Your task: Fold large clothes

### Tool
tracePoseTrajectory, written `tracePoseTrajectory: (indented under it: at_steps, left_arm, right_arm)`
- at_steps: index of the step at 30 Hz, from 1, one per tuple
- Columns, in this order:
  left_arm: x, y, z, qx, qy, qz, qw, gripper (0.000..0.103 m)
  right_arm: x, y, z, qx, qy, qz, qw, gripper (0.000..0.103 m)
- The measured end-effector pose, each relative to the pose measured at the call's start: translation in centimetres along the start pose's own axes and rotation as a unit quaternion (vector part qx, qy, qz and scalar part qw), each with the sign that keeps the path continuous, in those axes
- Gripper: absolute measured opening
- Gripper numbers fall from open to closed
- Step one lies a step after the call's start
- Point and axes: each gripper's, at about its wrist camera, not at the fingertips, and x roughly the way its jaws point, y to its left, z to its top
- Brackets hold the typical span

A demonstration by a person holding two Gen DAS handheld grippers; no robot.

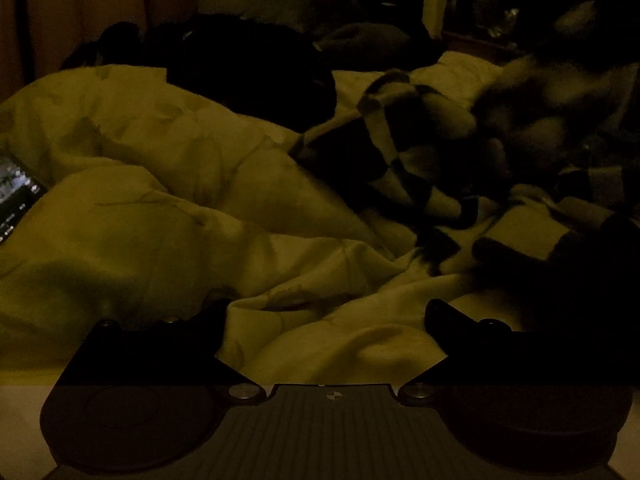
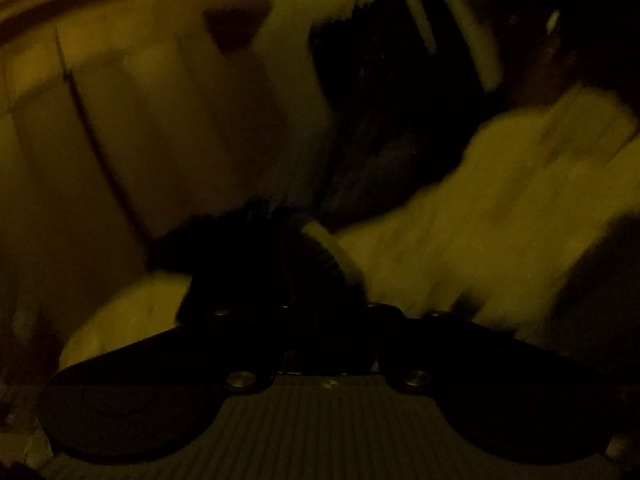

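Left gripper (image 1: 326, 316) jaws wide over rumpled pale duvet (image 1: 160, 200); right gripper (image 2: 320, 276) clamps fuzzy black-and-cream checkered garment (image 2: 500, 200); folding barely begun.

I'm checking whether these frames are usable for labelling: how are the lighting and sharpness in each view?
Left wrist view: very dim, yellow cast; pale duvet fairly sharp, checkered garment smeared toward the right, a lit phone screen at the left edge. Right wrist view: darker, heavy motion blur; the right gripper is shut on black-and-white fabric.
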Motion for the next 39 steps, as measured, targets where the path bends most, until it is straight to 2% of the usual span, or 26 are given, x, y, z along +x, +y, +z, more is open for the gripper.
tracePoseTrajectory:
  at_steps: [3,6,9,10,12,15,17,19,21,23,25,26,28,30,31,32,34,35,39]
  left_arm:
    - [-0.1,-0.1,0.2,0.002,0.003,0.003,1.0,0.103]
    - [-0.2,-0.2,0.5,0.002,0.008,0.002,1.0,0.103]
    - [-0.8,0.2,1.4,-0.011,0.005,-0.004,0.9999,0.103]
    - [-1.1,0.4,1.9,-0.016,-0.002,-0.005,0.9999,0.103]
    - [-1.8,0.6,3.1,-0.012,-0.026,-0.001,0.9996,0.103]
    - [-2.3,0.3,5.2,0.016,-0.058,0.022,0.998,0.103]
    - [-1.9,-0.2,6.6,0.051,-0.077,0.044,0.9948,0.103]
    - [-0.9,-0.9,7.6,0.088,-0.103,0.077,0.9877,0.103]
    - [1.0,-1.8,8.7,0.121,-0.095,0.089,0.9842,0.103]
    - [3.2,-2.9,9.4,0.165,-0.072,0.074,0.9809,0.103]
    - [5.7,-4.4,9.5,0.2,-0.066,0.078,0.9744,0.103]
    - [7.0,-5.2,9.4,0.214,-0.058,0.082,0.9716,0.103]
    - [8.9,-6.3,9.2,0.224,-0.037,0.072,0.9714,0.103]
    - [9.9,-7.0,8.8,0.226,-0.021,0.058,0.9722,0.103]
    - [10.1,-7.3,8.5,0.23,-0.02,0.065,0.9707,0.098]
    - [10.2,-7.4,8.2,0.235,-0.021,0.069,0.9692,0.069]
    - [9.7,-6.8,8.2,0.221,-0.022,0.052,0.9737,0.063]
    - [9.1,-6.3,8.3,0.208,-0.03,0.046,0.9766,0.057]
    - [4.3,-4.1,9.9,0.144,-0.084,0.022,0.9858,0.053]
  right_arm:
    - [-5.3,-4.2,3.3,-0.014,-0.071,-0.084,0.994,0.012]
    - [-9.2,-10.5,4.5,0.061,-0.113,-0.153,0.98,0.012]
    - [-10.7,-15.9,3.0,0.108,-0.094,-0.225,0.964,0.012]
    - [-10.7,-17.3,1.7,0.123,-0.077,-0.23,0.962,0.012]
    - [-10.3,-18.3,-0.6,0.131,-0.061,-0.22,0.965,0.012]
    - [-9.6,-16.7,-1.3,0.084,-0.066,-0.231,0.967,0.016]
    - [-9.3,-15.4,-1.0,0.061,-0.073,-0.23,0.969,0.03]
    - [-9.1,-14.4,-1.1,0.023,-0.082,-0.228,0.97,0.06]
    - [-9.4,-12.7,-1.1,-0.026,-0.108,-0.241,0.964,0.074]
    - [-9.4,-10.9,-1.4,-0.07,-0.125,-0.239,0.96,0.075]
    - [-8.9,-10.0,-1.4,-0.08,-0.119,-0.211,0.967,0.084]
    - [-8.5,-9.7,-1.5,-0.076,-0.11,-0.192,0.972,0.085]
    - [-7.3,-9.2,-2.0,-0.076,-0.09,-0.165,0.979,0.085]
    - [-6.3,-8.7,-2.7,-0.078,-0.069,-0.157,0.982,0.085]
    - [-5.9,-8.5,-3.2,-0.081,-0.057,-0.149,0.984,0.085]
    - [-5.5,-8.2,-3.5,-0.088,-0.051,-0.145,0.984,0.085]
    - [-4.9,-7.1,-4.1,-0.121,-0.05,-0.152,0.98,0.089]
    - [-4.8,-6.5,-4.2,-0.136,-0.048,-0.151,0.978,0.089]
    - [-5.3,-6.7,-4.5,-0.135,-0.058,-0.138,0.98,0.089]
